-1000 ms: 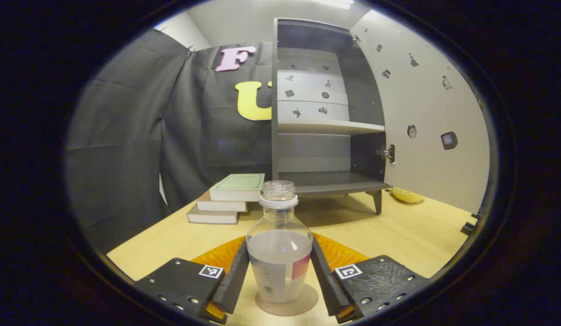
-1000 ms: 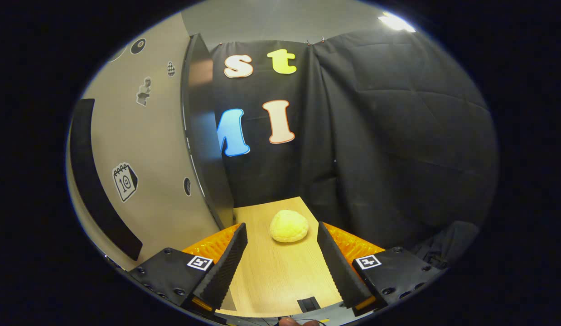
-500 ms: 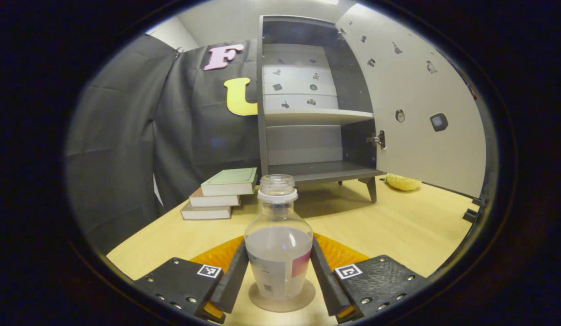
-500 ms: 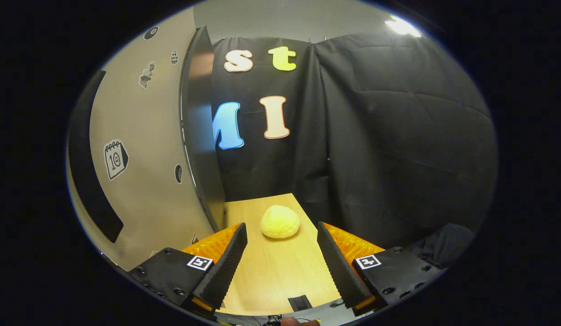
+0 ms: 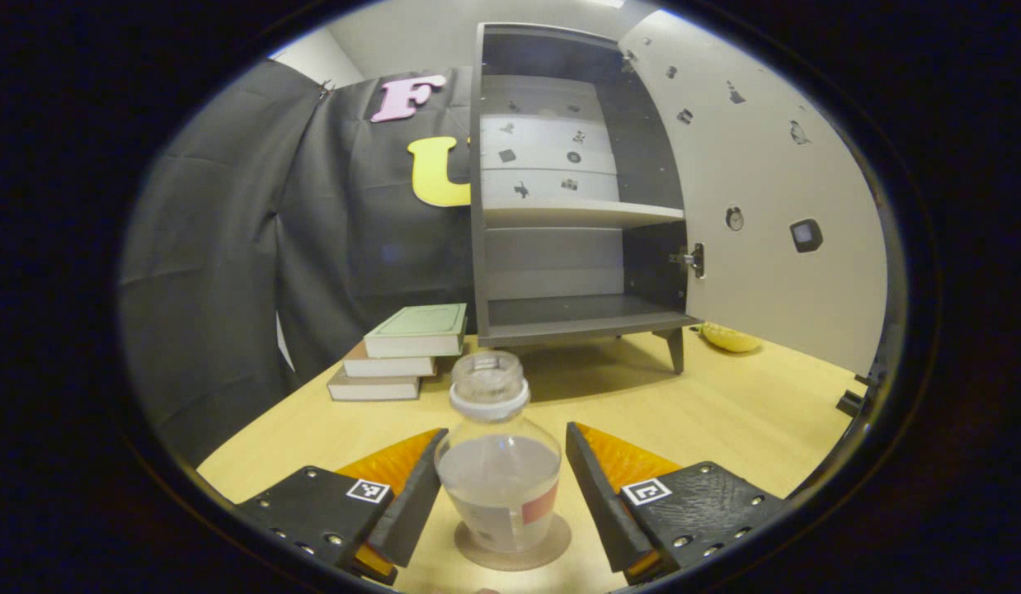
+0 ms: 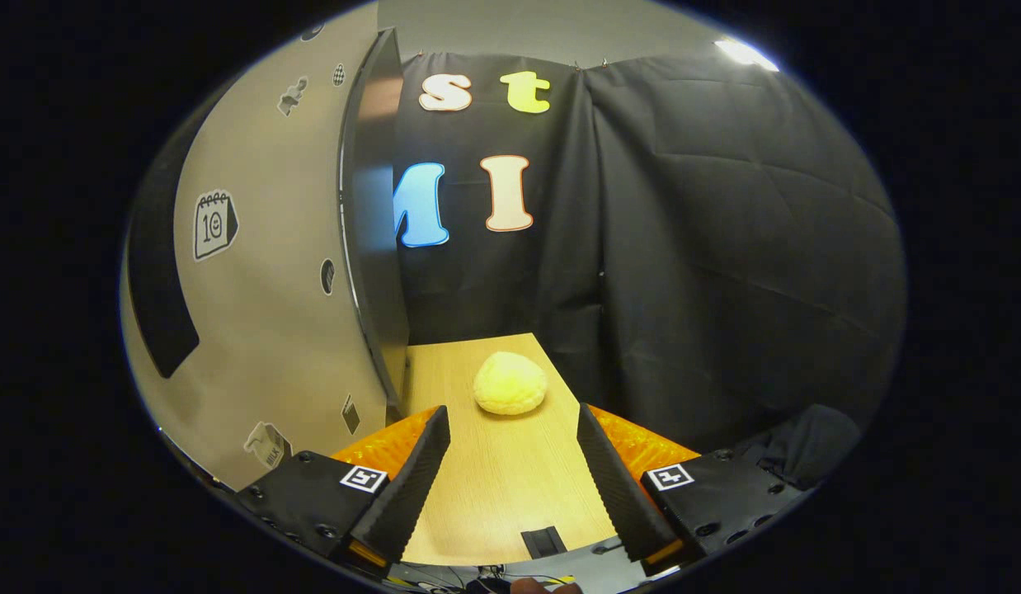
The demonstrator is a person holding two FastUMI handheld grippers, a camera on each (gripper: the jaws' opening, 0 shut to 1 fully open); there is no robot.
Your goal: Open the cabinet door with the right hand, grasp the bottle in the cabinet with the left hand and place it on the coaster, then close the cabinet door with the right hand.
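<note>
In the left gripper view, a stack of three books (image 5: 402,363) lay left of centre on the wooden table (image 5: 725,412), in front of the black cloth wall. Just right of the books stood the cabinet (image 5: 560,190) at upper centre, its shelves bare and its door (image 5: 766,198) swung wide open toward the right of the frame, the inner face dotted with small stickers. A yellow lump (image 5: 729,337) sat on the table below the door's lower edge. At the bottom centre the bottle (image 5: 498,470), uncapped and partly filled with clear liquid, stood upright on the round coaster (image 5: 512,549). The left gripper (image 5: 498,503) flanked it with its jaws spread: the left finger lay close against the bottle's side, while a clear gap showed between the bottle and the right finger, so the bottle was not pinched. In the right gripper view, the door's outer face (image 6: 271,272) filled the left of the frame, carrying a dark handle strip and several stickers, with its edge running down just left of centre. The yellow lump (image 6: 510,384) rested on the table (image 6: 494,495) at centre. The right gripper (image 6: 510,487) at the bottom had its jaws spread wide with nothing between them, apart from the door.
</note>
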